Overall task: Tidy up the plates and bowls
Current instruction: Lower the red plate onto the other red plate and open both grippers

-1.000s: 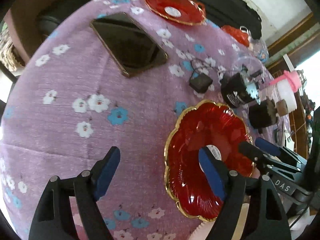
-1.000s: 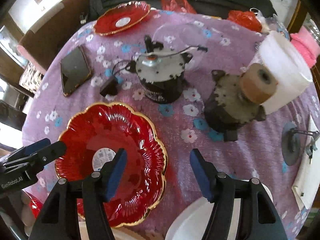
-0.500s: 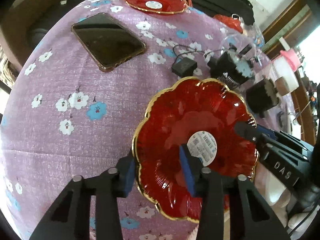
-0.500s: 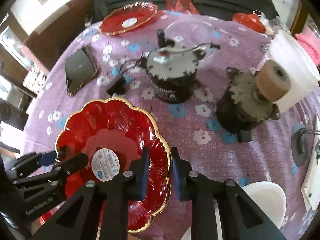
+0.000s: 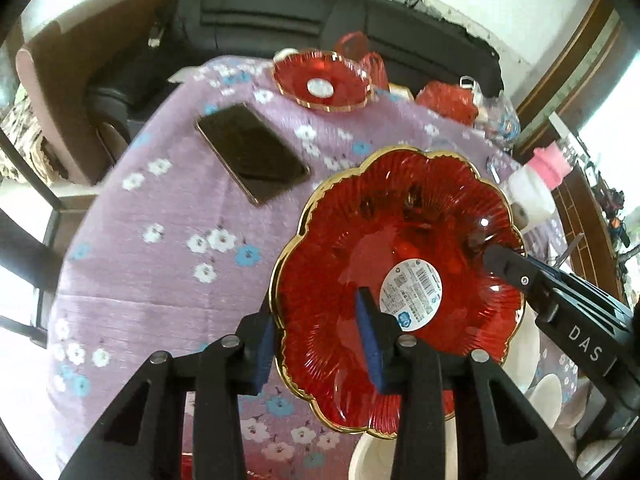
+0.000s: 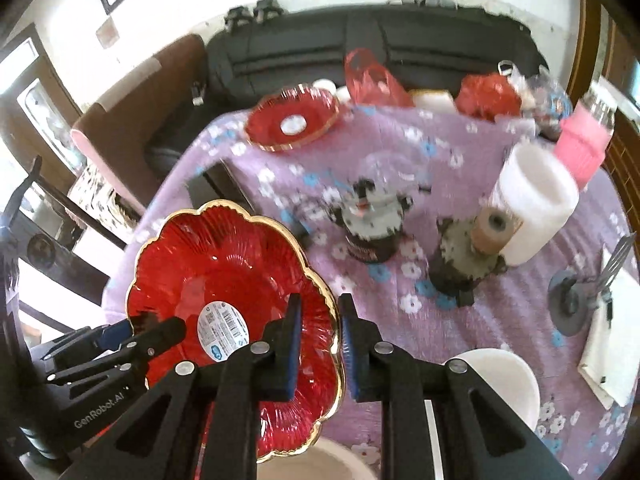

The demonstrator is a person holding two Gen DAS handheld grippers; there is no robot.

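A red scalloped glass plate (image 5: 400, 240) with a gold rim and a white sticker is held up off the table by both grippers. My left gripper (image 5: 320, 332) is shut on its near-left rim. My right gripper (image 6: 320, 340) is shut on its right rim; the plate (image 6: 224, 272) tilts above the purple floral tablecloth. The right gripper also shows at the plate's right edge in the left wrist view (image 5: 520, 276). A second red plate (image 5: 324, 84) sits at the table's far edge, also seen in the right wrist view (image 6: 292, 122).
A phone (image 5: 252, 158) lies on the cloth at left. White bowls (image 6: 496, 380) sit at the near edge. Two dark round appliances (image 6: 372, 224), a white roll (image 6: 532, 204), a pink-capped bottle (image 6: 584, 140) and red bags (image 6: 488, 92) stand to the right and back.
Both grippers closed on the red plate's rim, then lifted it off the table and tilted it; the view now looks further across the table.
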